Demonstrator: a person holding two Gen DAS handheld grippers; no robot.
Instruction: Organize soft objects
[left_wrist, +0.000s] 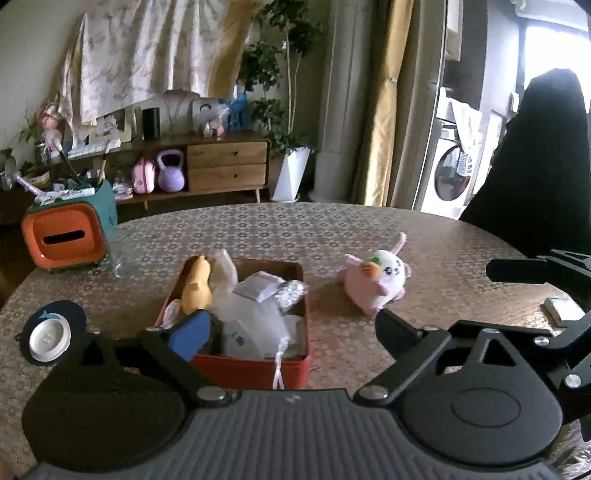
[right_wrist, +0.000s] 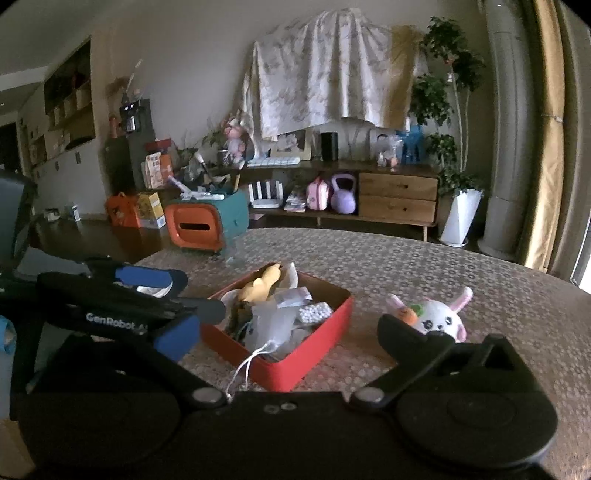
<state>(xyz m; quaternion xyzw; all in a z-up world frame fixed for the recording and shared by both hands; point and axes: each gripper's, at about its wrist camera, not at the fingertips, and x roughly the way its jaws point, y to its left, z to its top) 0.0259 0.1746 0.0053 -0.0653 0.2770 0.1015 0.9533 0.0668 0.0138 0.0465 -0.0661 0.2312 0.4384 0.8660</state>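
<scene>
the left gripper (left_wrist: 291, 328) hangs low over the near edge of the worktop (left_wrist: 332, 229), its two fingers spread wide and holding nothing; its blue-padded finger (left_wrist: 190, 334) overlaps the near left corner of the red box (left_wrist: 255, 371). the right gripper (right_wrist: 288, 336) is also spread open and empty, hovering at the near edge beside the left one, with the box showing between its fingers.

the red box sits near the middle of the worktop, closer to the near edge, and is heaped with soft things: a yellow plush (left_wrist: 197, 286) leaning at its far left corner, white mesh pouches (left_wrist: 255, 317) and a small bag of white beads (right_wrist: 314, 312), with a white cord (left_wrist: 279, 365) trailing over the near wall.

the pink and white bunny plush (left_wrist: 376, 282) lies on the worktop just right of the box, apart from it, a carrot patch on its face.

further out, a white button on a dark coaster (left_wrist: 50, 338) lies at the near left edge, a clear glass (left_wrist: 123, 258) stands behind the box, and an orange and teal tissue holder (left_wrist: 70, 236) sits at the far left edge. a small booklet (left_wrist: 561, 308) lies at the right edge.
</scene>
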